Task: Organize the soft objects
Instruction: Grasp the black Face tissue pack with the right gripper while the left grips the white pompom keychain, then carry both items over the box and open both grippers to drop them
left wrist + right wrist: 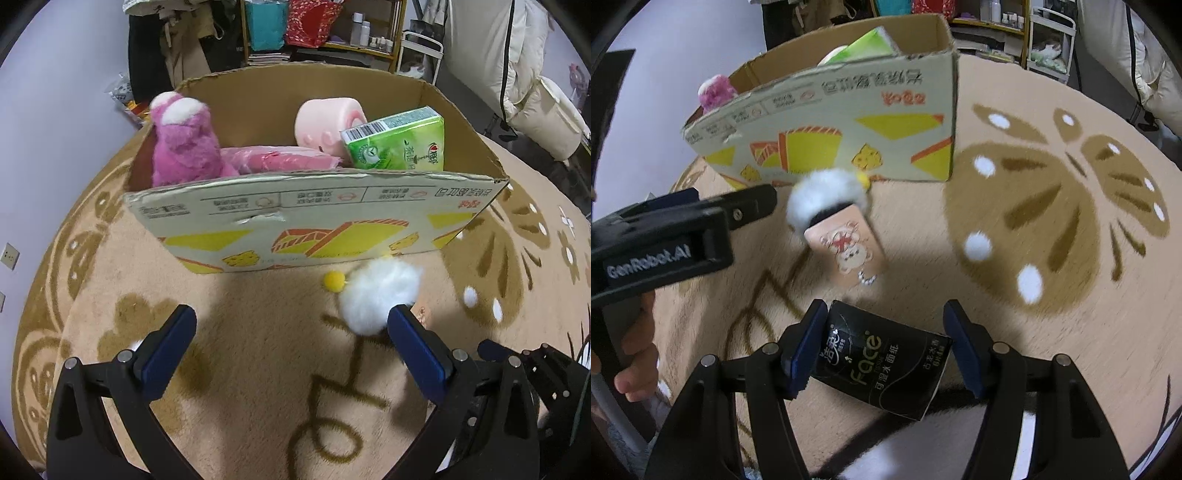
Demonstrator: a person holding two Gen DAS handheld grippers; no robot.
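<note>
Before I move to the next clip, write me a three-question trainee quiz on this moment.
1. True or false: the pink plush bear lies on the rug outside the cardboard box.
2. Which item sits between the fingers of the right gripper? A) green tissue pack B) black tissue pack C) white fluffy pouch
3. Fill in: the left gripper is ____, holding nothing.

Key
1. False: it is inside the box.
2. B; the jaws stand apart around it, the left pad at its edge.
3. open
</note>
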